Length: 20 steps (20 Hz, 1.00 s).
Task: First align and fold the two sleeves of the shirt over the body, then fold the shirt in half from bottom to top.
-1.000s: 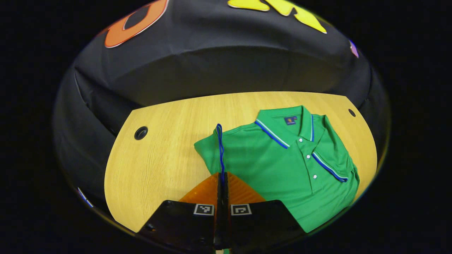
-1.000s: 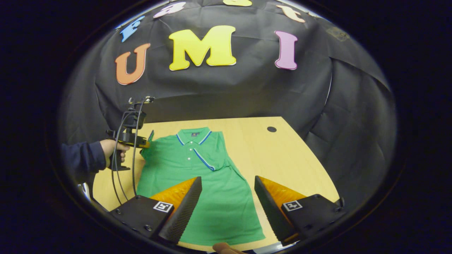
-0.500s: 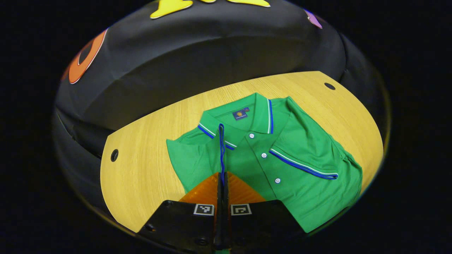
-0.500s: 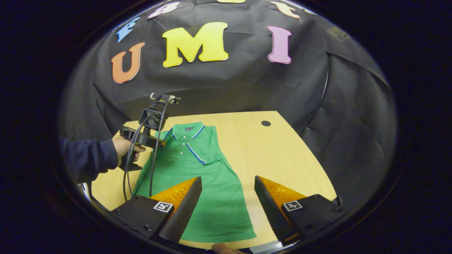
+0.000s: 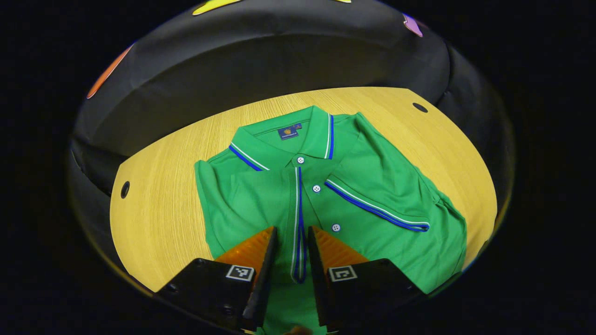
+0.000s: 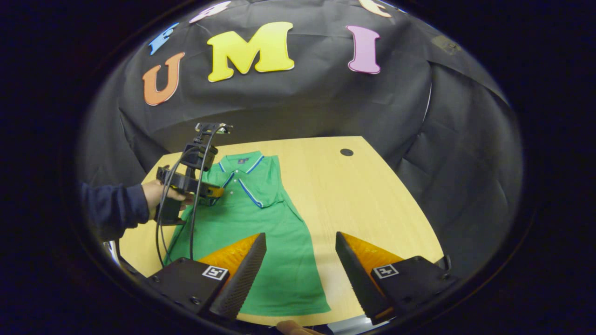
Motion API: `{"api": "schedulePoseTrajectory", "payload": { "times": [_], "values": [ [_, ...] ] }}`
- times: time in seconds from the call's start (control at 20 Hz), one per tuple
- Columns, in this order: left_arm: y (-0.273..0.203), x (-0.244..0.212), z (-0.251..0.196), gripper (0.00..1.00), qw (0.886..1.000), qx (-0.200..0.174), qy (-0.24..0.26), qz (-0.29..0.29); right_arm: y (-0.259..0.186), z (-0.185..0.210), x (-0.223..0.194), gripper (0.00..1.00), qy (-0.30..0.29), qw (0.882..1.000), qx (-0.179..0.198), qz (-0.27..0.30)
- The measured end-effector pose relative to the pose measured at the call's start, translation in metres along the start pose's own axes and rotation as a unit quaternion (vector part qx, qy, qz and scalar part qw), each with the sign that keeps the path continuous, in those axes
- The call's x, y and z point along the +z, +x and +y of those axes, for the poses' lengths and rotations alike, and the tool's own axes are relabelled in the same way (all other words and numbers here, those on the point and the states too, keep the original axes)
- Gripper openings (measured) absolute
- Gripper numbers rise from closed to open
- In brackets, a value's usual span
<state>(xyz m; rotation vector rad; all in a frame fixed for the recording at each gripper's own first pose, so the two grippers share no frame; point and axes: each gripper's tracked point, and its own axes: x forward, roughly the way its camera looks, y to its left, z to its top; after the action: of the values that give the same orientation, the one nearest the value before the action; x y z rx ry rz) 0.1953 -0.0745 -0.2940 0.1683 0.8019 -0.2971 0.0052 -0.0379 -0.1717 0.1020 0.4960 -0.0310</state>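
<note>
Green polo shirt [image 5: 260, 204] lies flat, front up, on the wooden table [image 5: 153, 195], collar [image 5: 284, 139] toward the booth's black cloth wall [image 5: 260, 60]. Landmark for all positions: the collar.

Left gripper view: left gripper [image 5: 289, 260] sits low over the shirt, below the collar, roughly on the button placket line. Its fingers stand a little apart, with a narrow gap between them. In that gap lies the striped cuff edge of the left sleeve [image 5: 298, 218], running straight down from just under the top button [image 5: 300, 160]; whether the fingers touch the cuff cannot be told. This sleeve is folded over the body. The other sleeve [image 5: 377, 204] is also folded across the chest, its striped cuff running diagonally away from the collar, just beside the second button [image 5: 316, 188]. A third button [image 5: 336, 227] shows lower on the placket. A cable hole [image 5: 125, 189] is in the table well off to one side of the collar, another [image 5: 420, 107] off to the other side.

Right gripper view: right gripper [image 6: 300, 265] hovers above the shirt's bottom hem [image 6: 288, 307], far from the collar, fingers wide apart, gripping nothing. The left gripper [image 6: 205, 188] shows farther off, held by a hand [image 6: 160, 197] in a dark sleeve [image 6: 111, 211], just below the collar, with cables [image 6: 174, 223] hanging from it. Shirt body is still full length, not folded in half.
</note>
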Motion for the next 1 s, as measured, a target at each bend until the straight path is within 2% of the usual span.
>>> {"api": "schedulePoseTrajectory", "payload": {
  "times": [0.05, 0.1, 0.15, 0.2, 0.3, 0.5, 0.55, 0.6, 0.65, 0.7, 0.8, 1.0],
  "values": [
    [-0.005, 0.001, 0.000, 0.46, 1.000, -0.003, -0.013, -0.005, 0.001, 0.000, 0.003, 0.93, -0.003, 1.000, 0.003, -0.001],
    [-0.012, 0.002, 0.000, 0.55, 1.000, -0.005, -0.025, -0.008, 0.002, 0.000, 0.005, 0.96, -0.006, 1.000, 0.005, -0.002],
    [-0.018, 0.003, 0.001, 0.55, 0.999, -0.008, -0.036, -0.013, 0.003, -0.001, 0.008, 0.96, -0.006, 1.000, 0.007, -0.003],
    [-0.024, 0.002, 0.003, 0.78, 0.999, -0.012, -0.045, -0.014, 0.007, -0.002, 0.008, 0.93, -0.009, 1.000, 0.007, 0.002],
    [-0.044, -0.010, 0.015, 0.86, 0.998, -0.001, -0.054, -0.013, 0.013, -0.004, 0.002, 0.96, -0.018, 1.000, 0.012, 0.021],
    [-0.073, -0.043, 0.039, 0.87, 0.997, 0.019, -0.073, -0.015, 0.025, -0.010, -0.018, 0.96, -0.031, 0.998, 0.023, 0.056],
    [-0.082, -0.058, 0.048, 0.96, 0.996, 0.028, -0.079, -0.011, 0.029, -0.011, -0.026, 0.96, -0.039, 0.997, 0.025, 0.064],
    [-0.090, -0.074, 0.054, 0.99, 0.996, 0.033, -0.085, -0.003, 0.032, -0.012, -0.032, 0.96, -0.042, 0.996, 0.028, 0.073],
    [-0.096, -0.090, 0.061, 0.92, 0.995, 0.043, -0.092, 0.004, 0.034, -0.013, -0.039, 0.93, -0.043, 0.995, 0.032, 0.082],
    [-0.102, -0.106, 0.066, 0.92, 0.994, 0.050, -0.101, 0.012, 0.037, -0.014, -0.048, 0.96, -0.043, 0.994, 0.034, 0.092],
    [-0.117, -0.138, 0.071, 0.92, 0.990, 0.066, -0.124, 0.035, 0.043, -0.015, -0.063, 0.96, -0.048, 0.992, 0.037, 0.112],
    [-0.147, -0.193, 0.059, 0.92, 0.981, 0.066, -0.164, 0.074, 0.050, -0.021, -0.104, 0.96, -0.058, 0.985, 0.032, 0.158]
  ]
}}
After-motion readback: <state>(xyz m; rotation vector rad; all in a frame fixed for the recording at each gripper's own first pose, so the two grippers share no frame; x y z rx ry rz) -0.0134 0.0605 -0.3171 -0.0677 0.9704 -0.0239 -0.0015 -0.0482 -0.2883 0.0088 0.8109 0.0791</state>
